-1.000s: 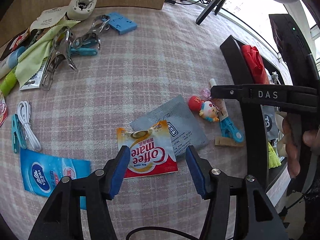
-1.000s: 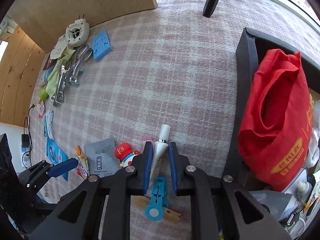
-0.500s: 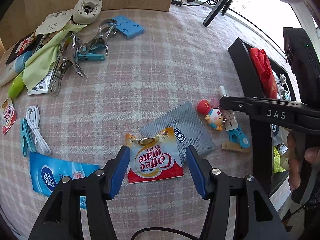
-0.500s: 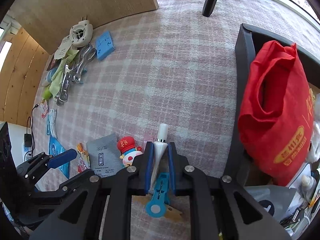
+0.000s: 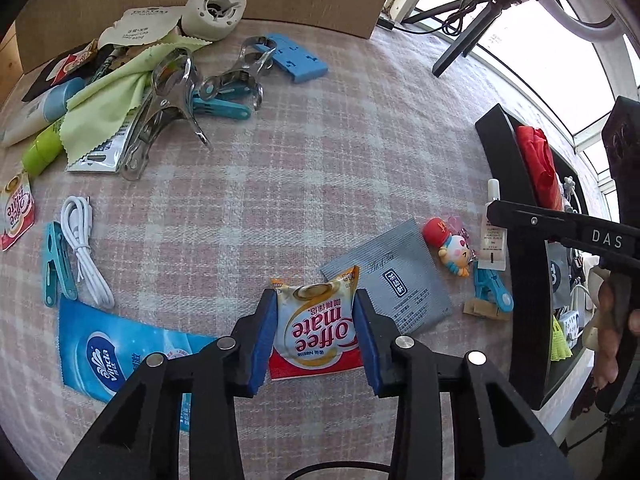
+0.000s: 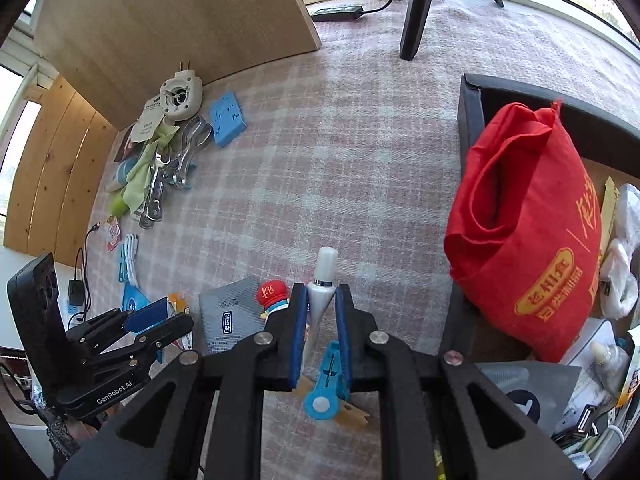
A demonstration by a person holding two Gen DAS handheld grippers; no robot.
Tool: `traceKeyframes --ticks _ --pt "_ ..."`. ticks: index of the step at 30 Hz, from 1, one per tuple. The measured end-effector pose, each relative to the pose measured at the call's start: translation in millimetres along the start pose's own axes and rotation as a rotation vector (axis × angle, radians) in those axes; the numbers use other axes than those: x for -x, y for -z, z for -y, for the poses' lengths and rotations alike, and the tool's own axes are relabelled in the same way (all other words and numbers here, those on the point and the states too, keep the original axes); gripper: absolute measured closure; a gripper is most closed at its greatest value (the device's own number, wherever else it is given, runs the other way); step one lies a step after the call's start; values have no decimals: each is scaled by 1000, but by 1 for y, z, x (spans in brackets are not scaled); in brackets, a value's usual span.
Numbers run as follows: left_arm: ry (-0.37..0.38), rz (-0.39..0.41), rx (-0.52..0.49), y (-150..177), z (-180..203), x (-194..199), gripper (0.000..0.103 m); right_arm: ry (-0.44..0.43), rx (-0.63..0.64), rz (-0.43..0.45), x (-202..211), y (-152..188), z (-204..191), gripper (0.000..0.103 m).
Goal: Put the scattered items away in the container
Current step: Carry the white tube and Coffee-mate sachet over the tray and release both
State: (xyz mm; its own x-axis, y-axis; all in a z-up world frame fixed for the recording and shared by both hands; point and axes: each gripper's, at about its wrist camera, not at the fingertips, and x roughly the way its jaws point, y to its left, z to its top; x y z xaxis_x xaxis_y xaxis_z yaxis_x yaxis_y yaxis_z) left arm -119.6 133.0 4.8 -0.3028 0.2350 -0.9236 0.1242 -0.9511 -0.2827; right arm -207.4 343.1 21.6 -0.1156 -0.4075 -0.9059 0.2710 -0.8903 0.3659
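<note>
A red and yellow Coffee mate sachet [image 5: 316, 328] lies on the checked cloth, bowed between the blue pads of my left gripper [image 5: 314, 312]. The jaws are closing and both pads press on its sides. My right gripper [image 6: 320, 312] is shut on a white tube [image 6: 322, 288] whose cap points away from me. The same tube [image 5: 494, 232] shows in the left wrist view beside the black container [image 5: 520, 280]. The container's wall [image 6: 470, 120] stands right of the right gripper, with a red bag [image 6: 528, 220] inside.
By the sachet lie a grey tea sachet [image 5: 392, 280], a small toy figure [image 5: 448, 244] and a blue clip on a wooden peg [image 5: 490, 292]. A Vinda tissue pack [image 5: 108, 348], white cable [image 5: 80, 240], metal clamps [image 5: 168, 100] and blue plate [image 5: 296, 58] lie further left and back.
My left gripper moved forward around the Coffee mate sachet and its jaws narrowed onto it, bowing it. My right gripper kept its hold on the white tube and barely shifted.
</note>
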Motion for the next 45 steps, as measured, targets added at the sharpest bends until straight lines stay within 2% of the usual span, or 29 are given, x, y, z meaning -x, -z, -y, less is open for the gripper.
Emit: traceKeyframes --ticks 6,11,14,18,25,27,28,29,33,37,41,45 --pt "48 66 47 2 -9 35 69 -33 28 35 23 4 -4 89" --pt "73 121 -20 -5 18 65 69 -51 31 106 62 8 7 89" --pt "123 135 -89 -11 58 69 69 -42 7 161 94 14 30 89" --pt "216 129 -204 -13 124 73 69 45 -36 238 137 23 72 89" --pt "332 95 -402 1 238 67 67 199 -182 327 194 38 159 88" --pt "346 79 -447 4 261 64 57 252 -203 339 205 42 173 82" --pt "343 79 -460 5 268 64 48 287 -222 349 210 44 178 68" --pt "341 94 -462 6 272 65 47 297 -233 375 216 47 182 58" --pt "315 115 -461 4 269 68 47 298 -215 412 225 51 182 55" --pt "280 131 -405 -6 241 71 49 258 -174 403 217 48 168 55" --pt "201 164 -340 -18 194 78 49 187 -110 373 202 41 142 55" --pt "120 165 -211 -27 131 77 49 129 -18 330 183 32 105 55"
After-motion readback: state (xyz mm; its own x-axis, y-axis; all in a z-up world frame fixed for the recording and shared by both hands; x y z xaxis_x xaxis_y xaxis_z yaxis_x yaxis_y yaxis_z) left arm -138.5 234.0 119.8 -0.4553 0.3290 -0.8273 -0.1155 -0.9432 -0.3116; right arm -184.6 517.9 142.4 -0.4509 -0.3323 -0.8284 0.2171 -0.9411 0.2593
